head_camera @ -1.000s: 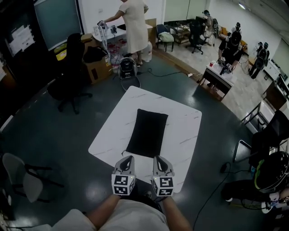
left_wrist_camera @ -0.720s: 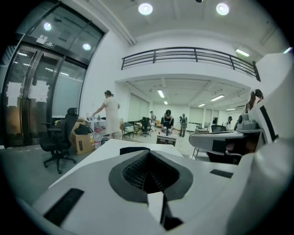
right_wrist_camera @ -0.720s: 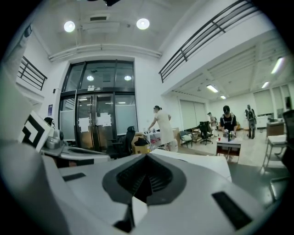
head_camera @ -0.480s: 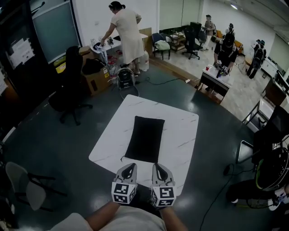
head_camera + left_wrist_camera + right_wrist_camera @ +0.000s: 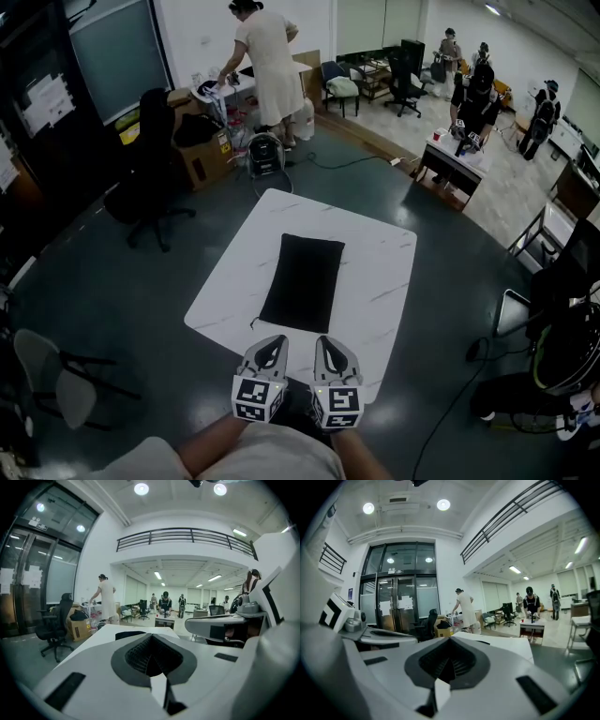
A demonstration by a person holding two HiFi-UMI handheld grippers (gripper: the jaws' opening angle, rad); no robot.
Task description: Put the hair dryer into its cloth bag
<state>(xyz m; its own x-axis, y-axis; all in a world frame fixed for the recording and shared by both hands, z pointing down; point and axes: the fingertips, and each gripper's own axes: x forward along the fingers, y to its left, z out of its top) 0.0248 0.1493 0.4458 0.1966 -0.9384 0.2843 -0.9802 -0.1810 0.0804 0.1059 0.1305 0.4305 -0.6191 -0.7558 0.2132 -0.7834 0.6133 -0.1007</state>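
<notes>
A black cloth bag (image 5: 303,282) lies flat in the middle of a white marble-look table (image 5: 375,281), long side running away from me, with a thin drawstring at its near left corner. No hair dryer shows in any view. My left gripper (image 5: 271,349) and right gripper (image 5: 329,351) hang side by side just off the table's near edge, both shut and empty, pointing toward the bag. In the left gripper view the bag (image 5: 130,633) is a dark strip past the closed jaws. The right gripper view shows the table top (image 5: 506,644) beyond its jaws.
A black office chair (image 5: 150,159) stands at the far left and a grey chair (image 5: 52,375) near left. A person in a light dress (image 5: 265,66) works at a cluttered desk beyond a small vacuum (image 5: 266,153). More people sit at a desk (image 5: 459,155) far right.
Both grippers have risen a little and stayed shut. The head view has shifted slightly, so the table sits a bit lower in the picture. The person at the back has moved along the desk.
</notes>
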